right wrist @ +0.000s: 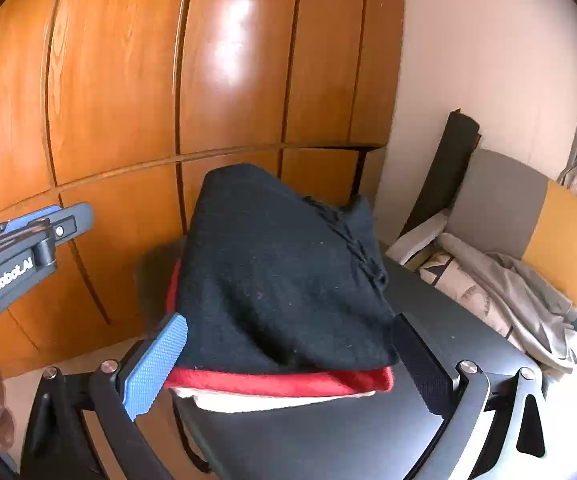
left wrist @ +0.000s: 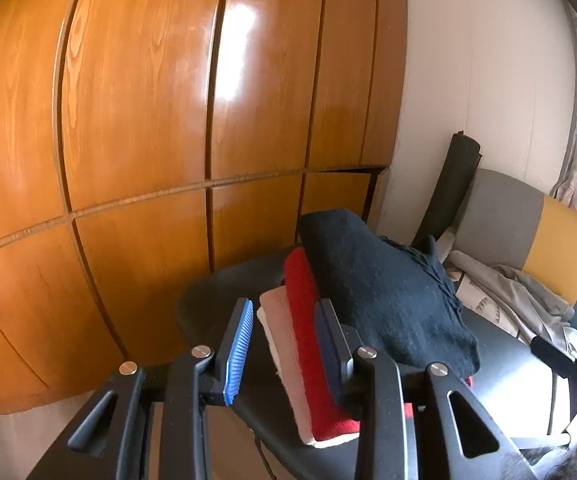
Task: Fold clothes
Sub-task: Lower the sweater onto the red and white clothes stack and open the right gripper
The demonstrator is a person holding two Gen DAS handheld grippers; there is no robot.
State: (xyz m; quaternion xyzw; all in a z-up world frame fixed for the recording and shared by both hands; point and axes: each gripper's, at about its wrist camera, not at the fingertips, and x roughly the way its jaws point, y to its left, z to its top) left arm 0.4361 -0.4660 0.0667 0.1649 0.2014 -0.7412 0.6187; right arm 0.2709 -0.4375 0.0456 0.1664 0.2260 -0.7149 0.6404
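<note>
Stack (right wrist: 280,280): black knit on top, red and pale layers under it, piled on a dark chair (right wrist: 328,432), between the fingers of the right tool (right wrist: 284,364).
Right tool: spread wide at the stack's near edge; pads are seen beside the cloth, not pressing.
Left tool (left wrist: 288,344): partly closed about the red and pale layers' edge; a firm grip cannot be told.
Slip risk: if only the lower layers are pinched, the black knit may be dragged askew.
Topple risk: the stack overhangs the chair edge, so a push may tip it off.

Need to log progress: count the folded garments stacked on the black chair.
3: black garment on top, red garment beneath, cream garment at bottom. Others may be hidden underneath.
</note>
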